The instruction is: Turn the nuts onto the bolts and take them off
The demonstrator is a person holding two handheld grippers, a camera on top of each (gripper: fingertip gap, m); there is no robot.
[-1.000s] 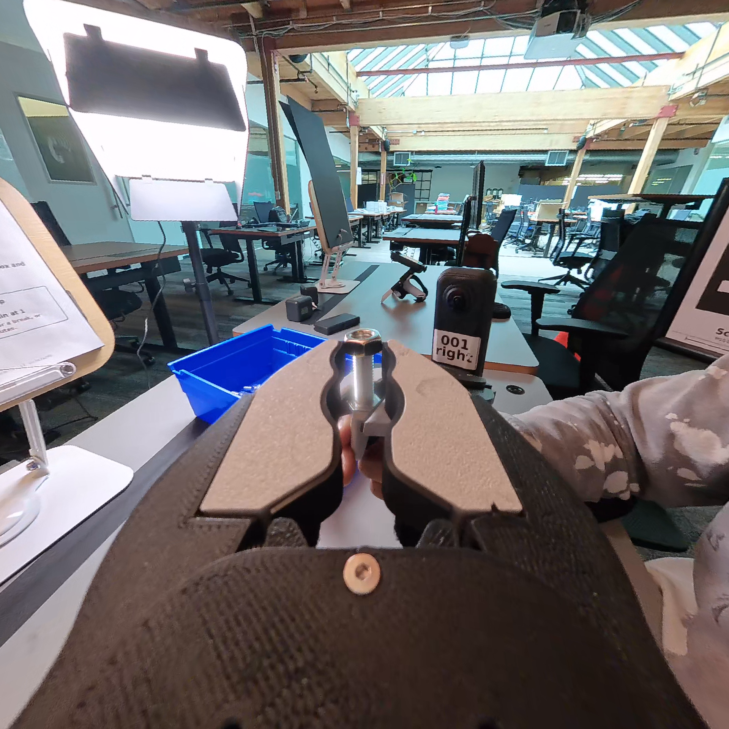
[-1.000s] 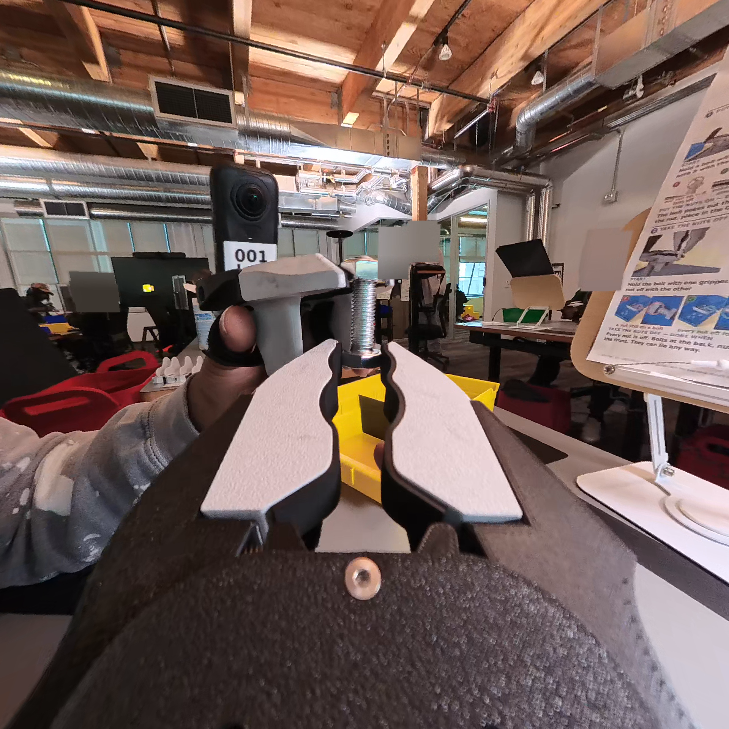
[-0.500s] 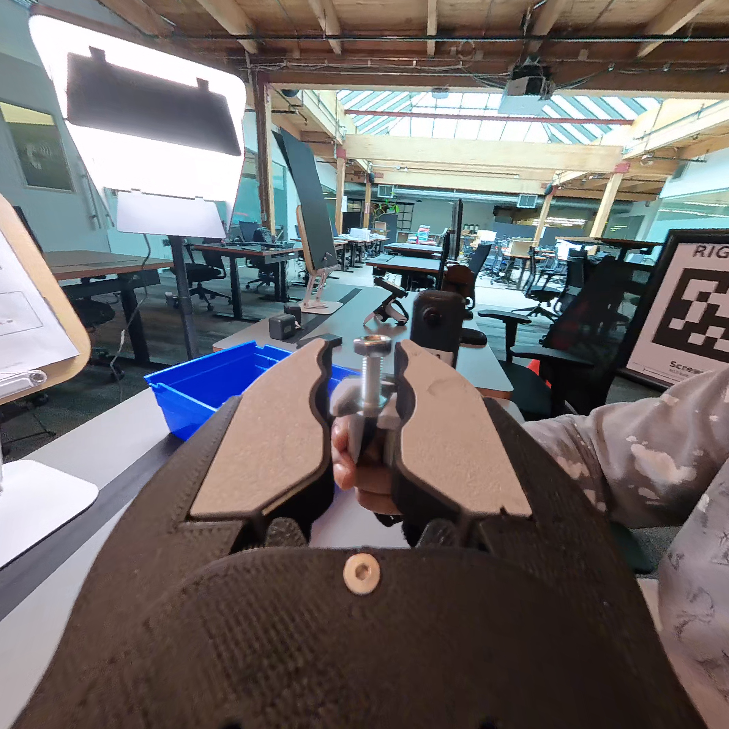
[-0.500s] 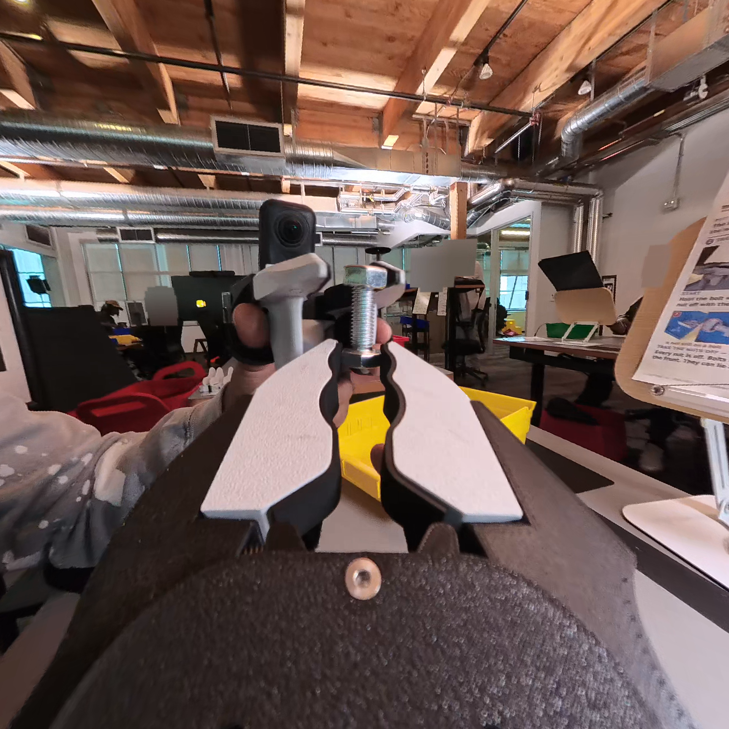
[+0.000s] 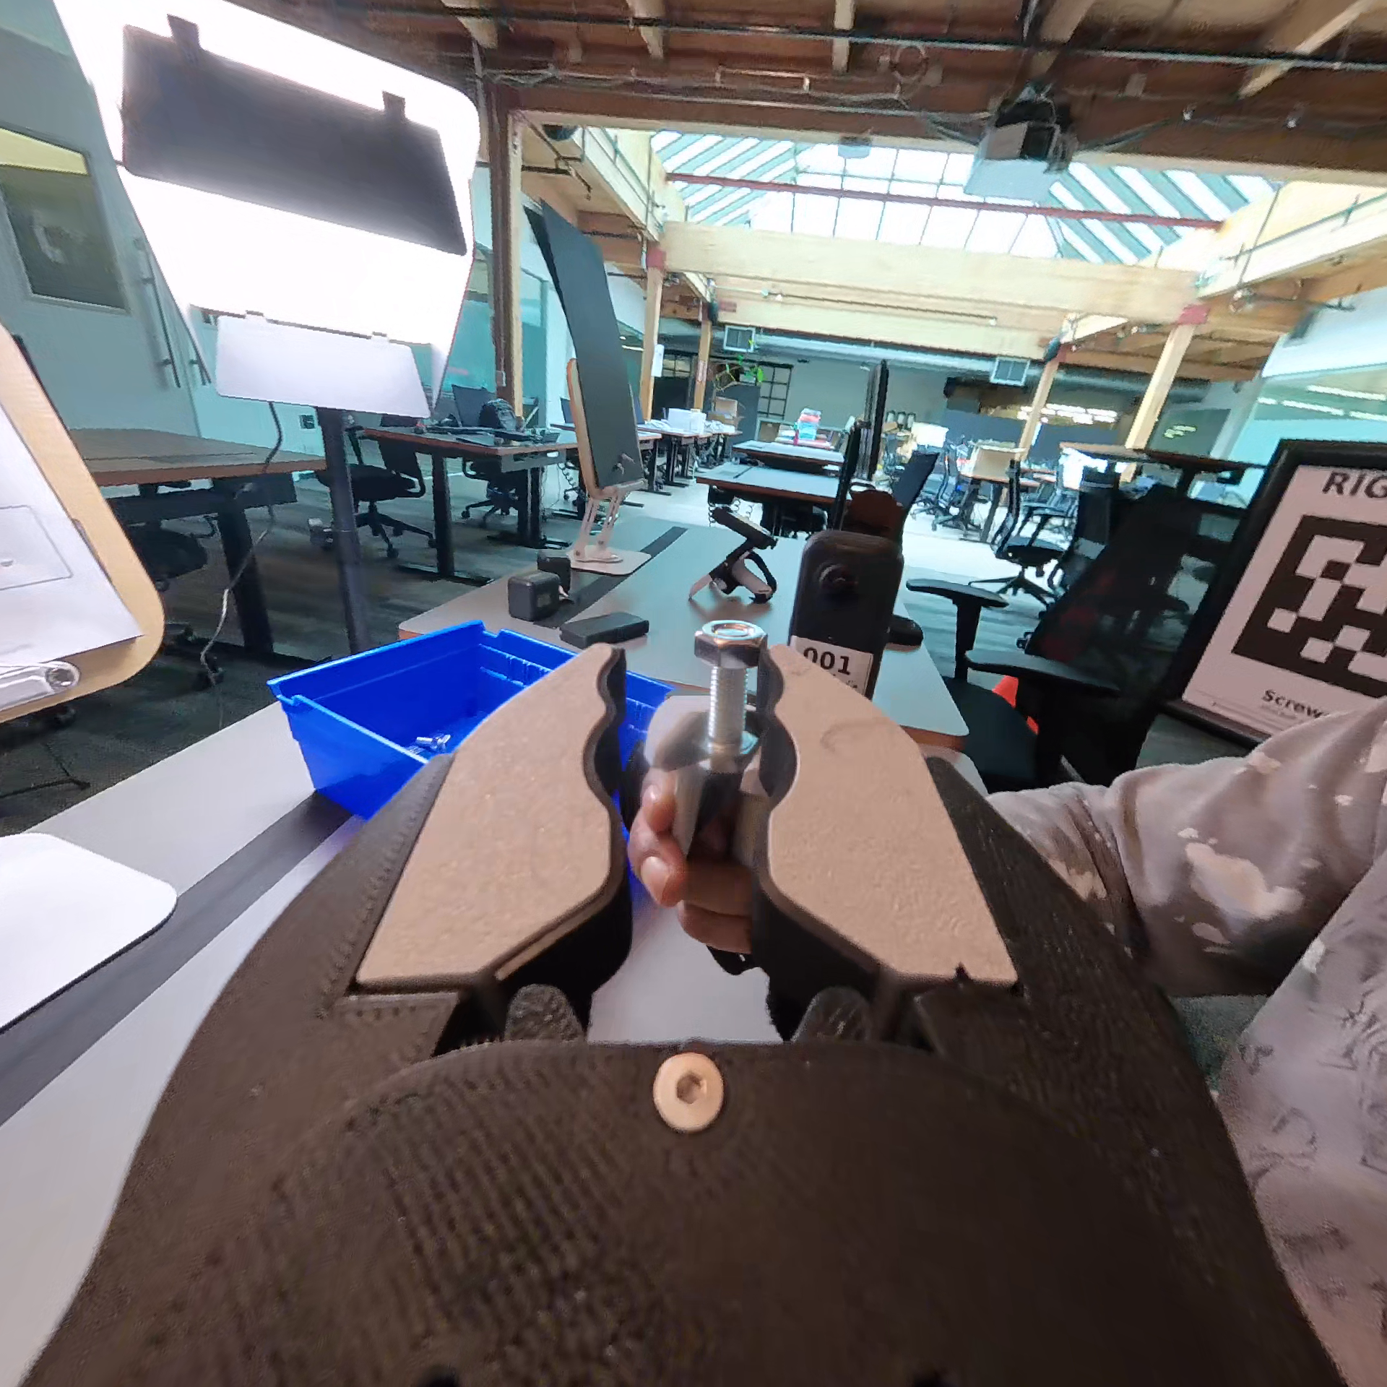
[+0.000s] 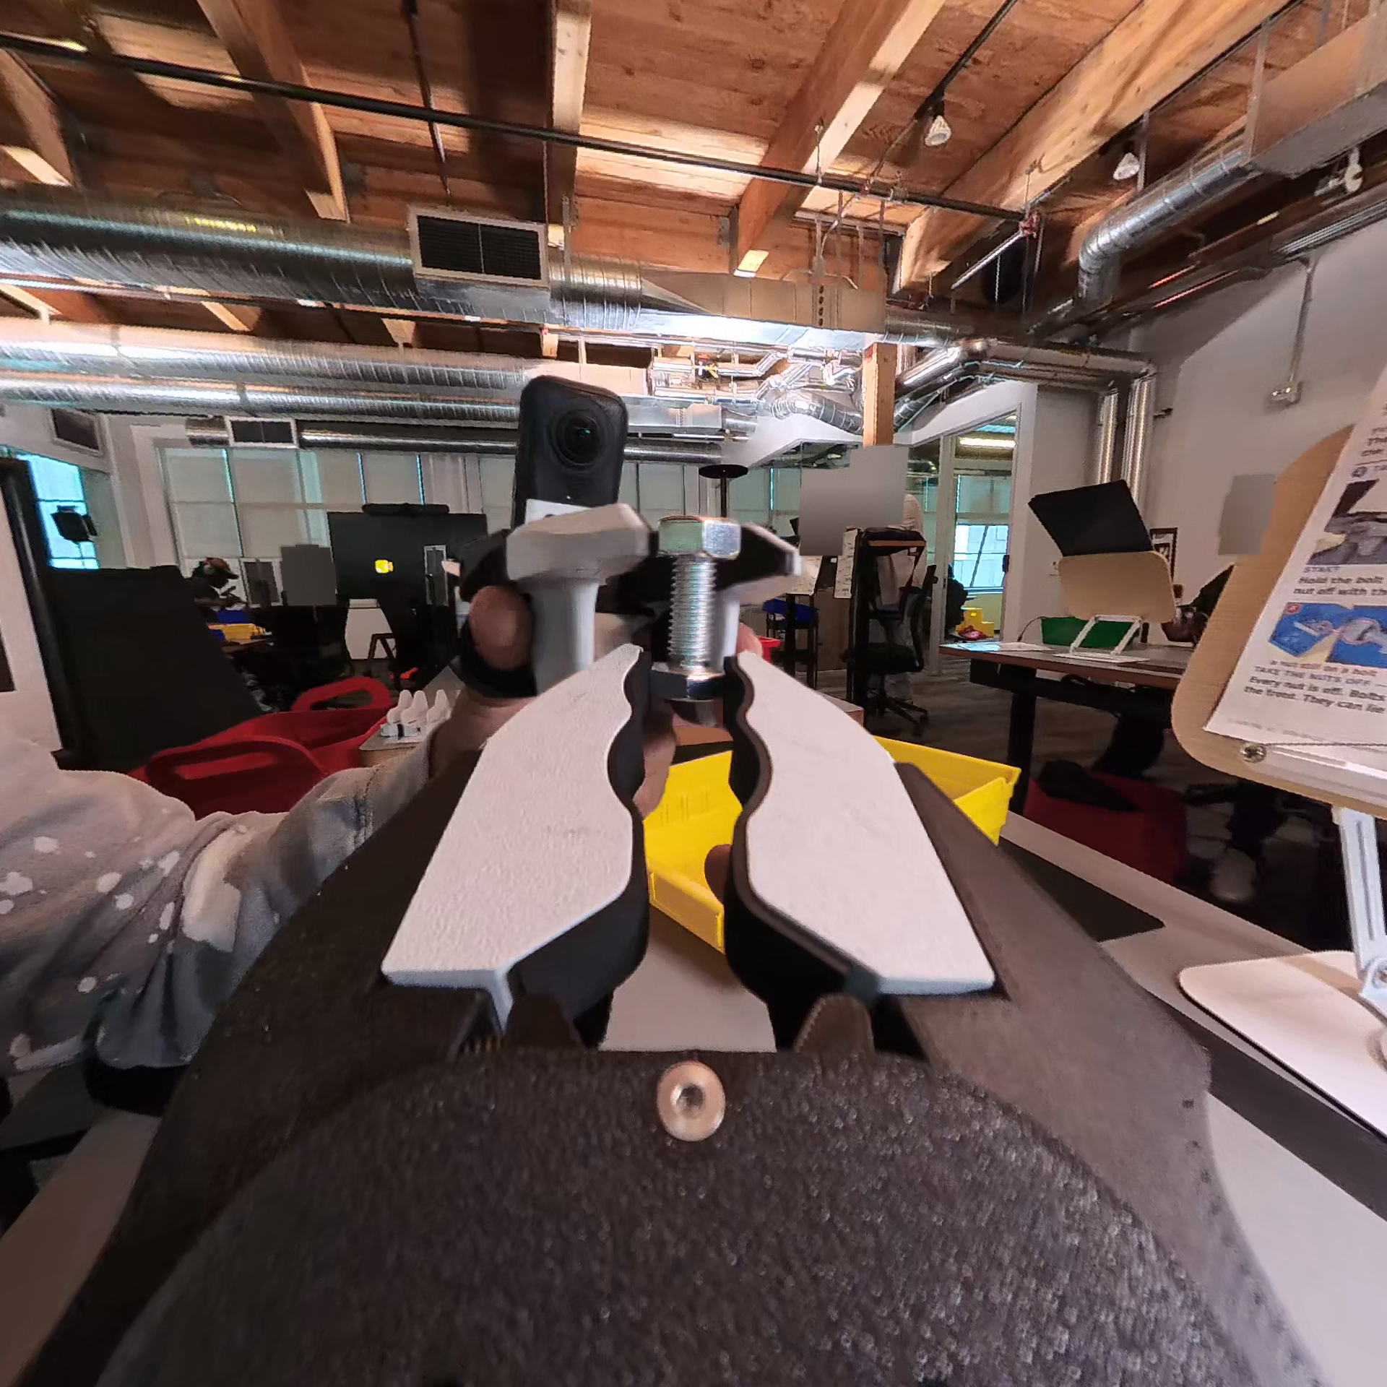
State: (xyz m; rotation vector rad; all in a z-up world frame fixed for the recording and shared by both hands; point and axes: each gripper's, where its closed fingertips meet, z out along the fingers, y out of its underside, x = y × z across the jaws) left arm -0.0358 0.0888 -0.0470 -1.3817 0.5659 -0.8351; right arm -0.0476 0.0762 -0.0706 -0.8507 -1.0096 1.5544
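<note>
Lower end of the silver bolt [image 5: 726, 705] hiding between the right claw's [image 6: 689, 679] fingers, right claw clenching its nut [image 6: 687, 681], left claw [image 5: 690, 668] standing released around the hexagonal head [image 5: 729, 644]

Blue bin [image 5: 390, 702], yellow bin [image 6: 946, 784], red containers [image 6: 248, 758]. Bolt [image 6: 692, 604] and nut [image 6: 687, 681] shiny silver; gripper fingers [image 6: 540, 818] pale grey on black. Sleeve [image 5: 1201, 848] grey with white splotches.
</note>
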